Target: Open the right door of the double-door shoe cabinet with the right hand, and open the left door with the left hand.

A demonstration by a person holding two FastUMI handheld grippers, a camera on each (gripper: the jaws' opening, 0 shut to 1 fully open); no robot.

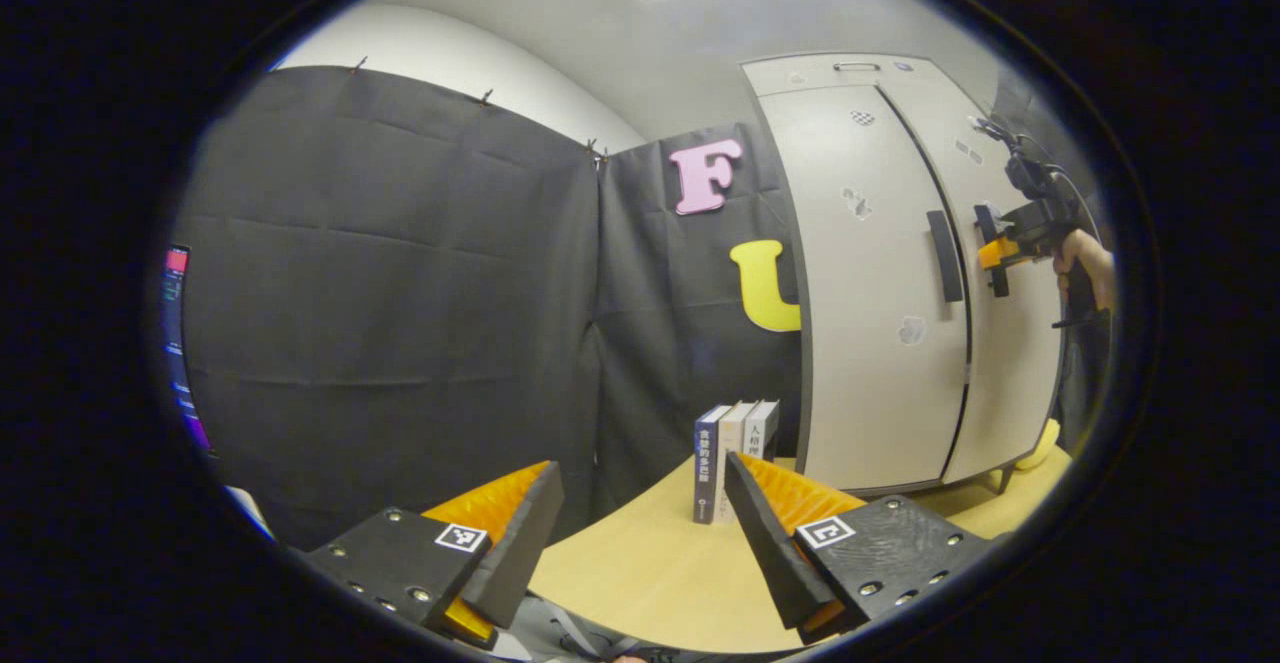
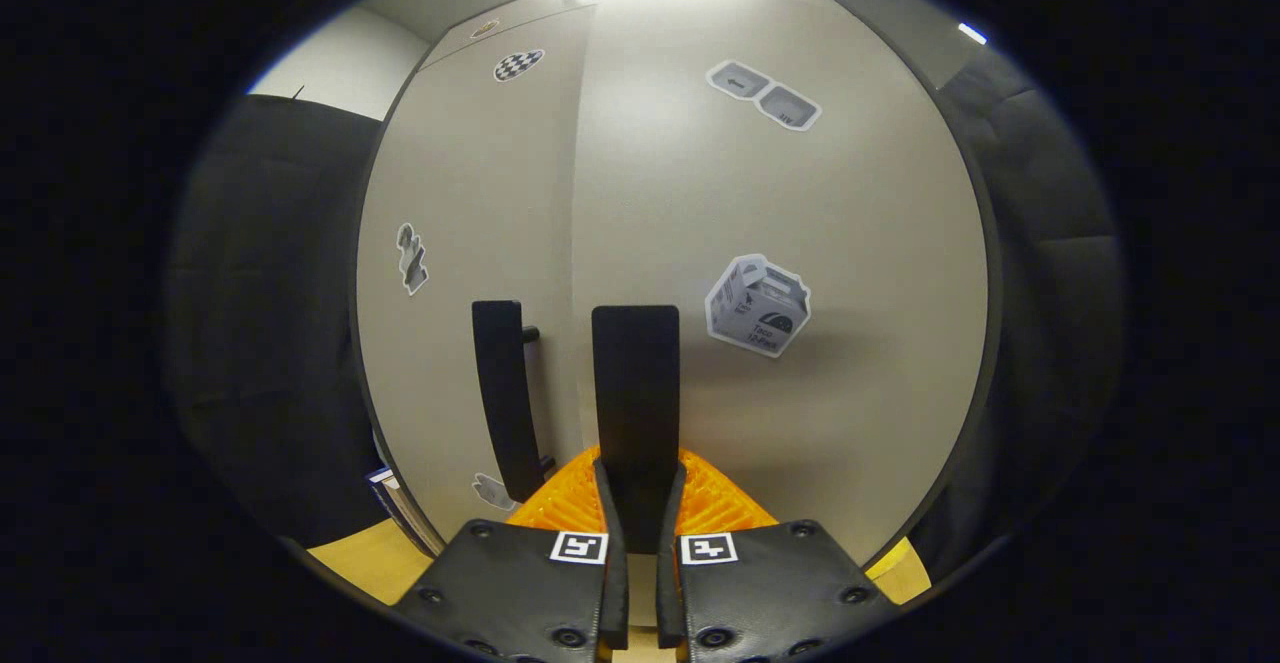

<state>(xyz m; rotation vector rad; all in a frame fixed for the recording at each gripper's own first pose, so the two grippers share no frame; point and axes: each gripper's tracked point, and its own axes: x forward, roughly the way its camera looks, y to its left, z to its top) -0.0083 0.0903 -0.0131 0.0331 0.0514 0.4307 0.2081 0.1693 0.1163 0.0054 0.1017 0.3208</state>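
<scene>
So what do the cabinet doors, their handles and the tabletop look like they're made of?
Cabinet doors: smooth matte beige panel, likely laminate or painted board; soft glare, no grain. Handles: matte black bars, plastic or coated metal, can't tell which. Tabletop: pale yellowish wood-look surface, probably laminate, faint sheen.

Left gripper (image 1: 640, 503): two wedge-shaped fingers with ribbed inner faces, each on a flat textured black plate studded with silver screws. One small square black-and-white marker per plate. Right gripper (image 2: 638, 488): same build, same markers, plates side by side. From the left gripper view, it carries a black camera block on top with thin cables; a hand (image 1: 1085, 261) grips it.
</scene>
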